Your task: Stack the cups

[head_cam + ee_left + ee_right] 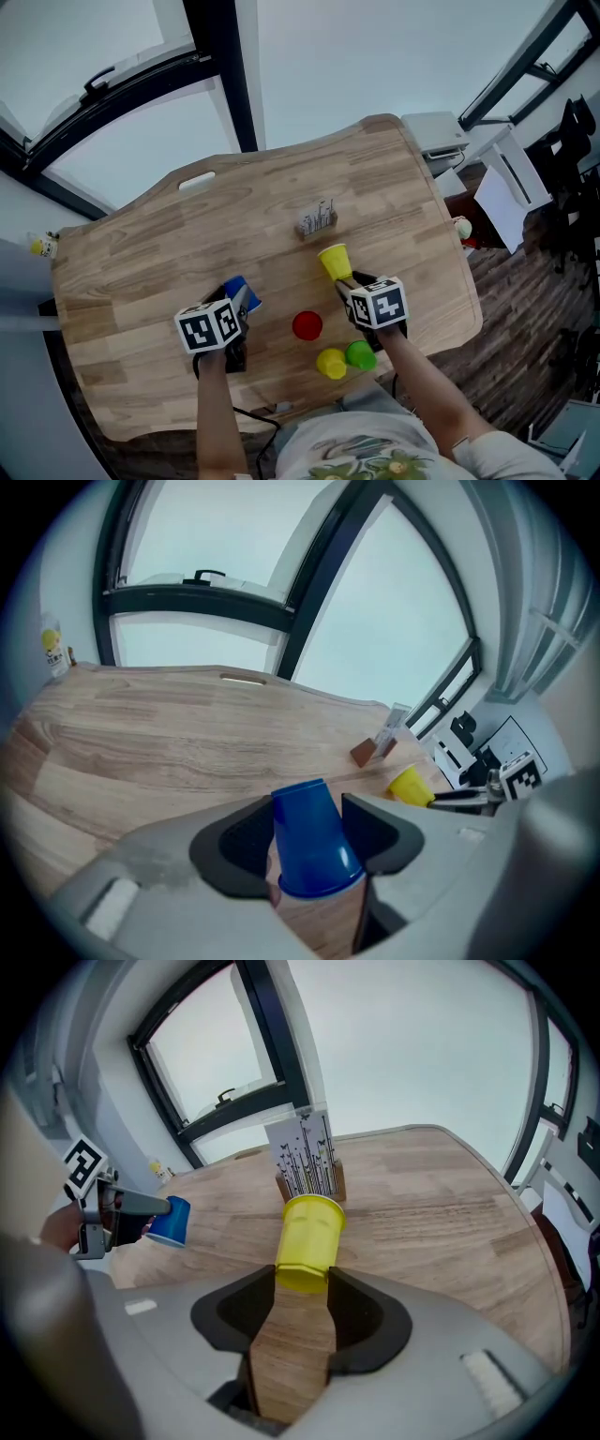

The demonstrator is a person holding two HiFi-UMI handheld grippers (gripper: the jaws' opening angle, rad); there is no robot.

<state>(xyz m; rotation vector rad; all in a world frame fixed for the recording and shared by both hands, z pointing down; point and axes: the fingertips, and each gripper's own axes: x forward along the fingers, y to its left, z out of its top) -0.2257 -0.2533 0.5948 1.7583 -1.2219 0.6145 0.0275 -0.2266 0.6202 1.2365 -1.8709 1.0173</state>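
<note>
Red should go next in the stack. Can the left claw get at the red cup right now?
Probably not to grip it. Nothing on the table blocks the way, but the left claw is shut on the blue cup, so the red cup must wait.

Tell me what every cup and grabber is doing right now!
blue cup: tilted, gripped by the left gripper
far yellow cup: pinched at its near end by the right gripper
red cup: loose on the table, unstacked
green cup: loose, unstacked
near yellow cup: loose, unstacked, beside the green cup
</note>
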